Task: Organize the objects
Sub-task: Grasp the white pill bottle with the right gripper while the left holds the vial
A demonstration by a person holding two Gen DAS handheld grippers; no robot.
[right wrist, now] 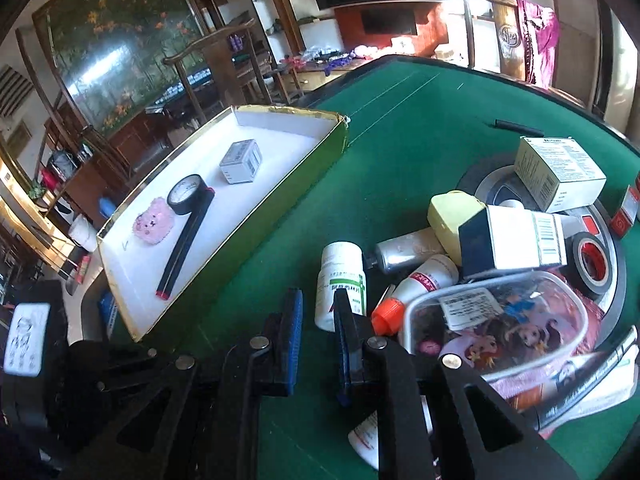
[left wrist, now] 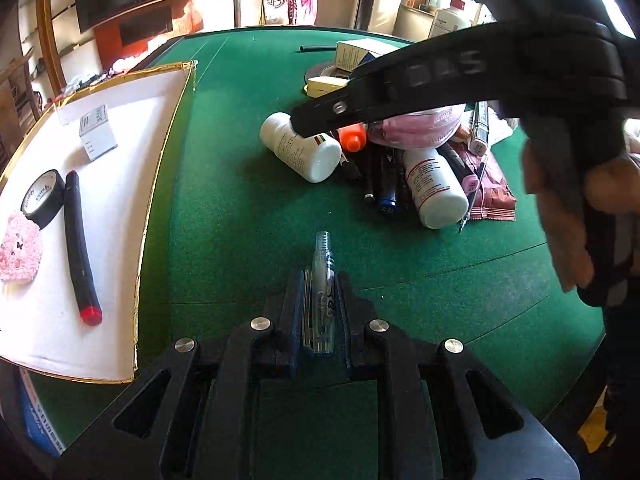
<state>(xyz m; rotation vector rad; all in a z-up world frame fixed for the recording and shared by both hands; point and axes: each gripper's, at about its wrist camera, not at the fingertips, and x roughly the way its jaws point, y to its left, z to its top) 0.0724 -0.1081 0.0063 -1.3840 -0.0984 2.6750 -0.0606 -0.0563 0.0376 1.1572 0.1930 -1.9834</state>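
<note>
My left gripper (left wrist: pixel 320 280) is shut on a clear plastic pen (left wrist: pixel 325 264), which lies along the fingers just above the green felt table (left wrist: pixel 248 184). To its left is a white tray with a gold rim (left wrist: pixel 160 184), also in the right wrist view (right wrist: pixel 280 184). My right gripper (right wrist: pixel 317 300) hovers over the pile's near edge by a white pill bottle (right wrist: pixel 340 280). Its blue-padded jaws stand a little apart with only felt between them. The left wrist view shows the right gripper (left wrist: pixel 308 122) from the side over a white bottle (left wrist: pixel 300 148), held by a hand (left wrist: pixel 560 208).
The tray holds a black tape roll (left wrist: pixel 42 196), a black tube with a red end (left wrist: pixel 80 240), a pink plush (left wrist: pixel 18 252) and a small grey box (left wrist: pixel 96 132). The pile has white bottles, an orange-capped bottle (right wrist: pixel 394 304), a cartoon pouch (right wrist: pixel 500 320), boxes (right wrist: pixel 556 168), markers and red-cored tape (right wrist: pixel 592 260).
</note>
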